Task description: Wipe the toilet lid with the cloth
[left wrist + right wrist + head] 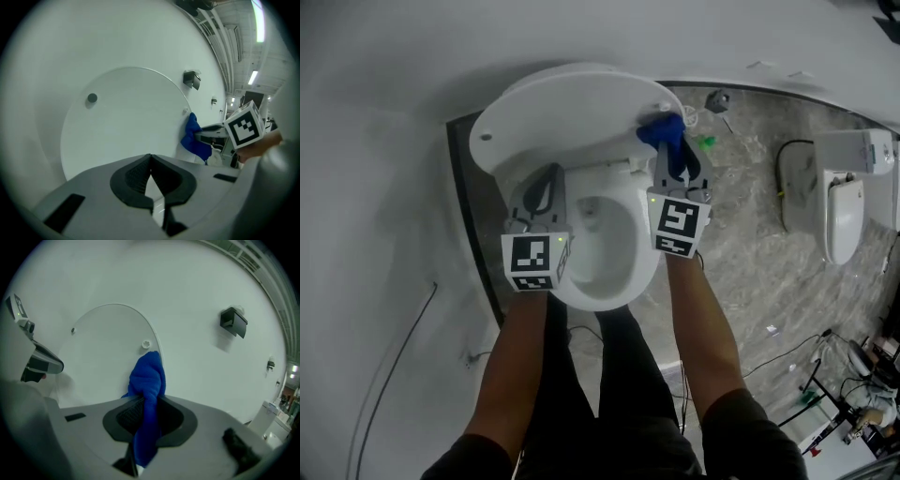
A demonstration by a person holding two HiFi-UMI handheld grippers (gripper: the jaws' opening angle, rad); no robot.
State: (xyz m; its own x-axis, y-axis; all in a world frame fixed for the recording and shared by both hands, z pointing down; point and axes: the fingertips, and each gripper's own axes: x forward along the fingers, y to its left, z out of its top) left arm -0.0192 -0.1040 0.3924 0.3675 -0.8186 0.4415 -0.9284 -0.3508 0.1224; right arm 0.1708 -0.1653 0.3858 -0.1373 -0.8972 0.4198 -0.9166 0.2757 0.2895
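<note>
The white toilet lid [572, 108] stands raised against the wall, above the open bowl [605, 248]. My right gripper [673, 155] is shut on a blue cloth [661, 131], which presses on the lid's right edge. From the right gripper view the cloth [147, 394] hangs bunched between the jaws, its top against the lid [108, 352]. My left gripper [546, 186] is shut with nothing in it, held over the bowl's left side just below the lid. The left gripper view has the lid [126, 122] straight ahead and the cloth [194, 138] at its right edge.
A dark strip of floor runs along the wall left of the toilet. A second toilet [848, 192] stands at the right on grey marbled floor [750, 253]. Cables and small items lie at the lower right. A black wall fitting [233, 322] sits right of the lid.
</note>
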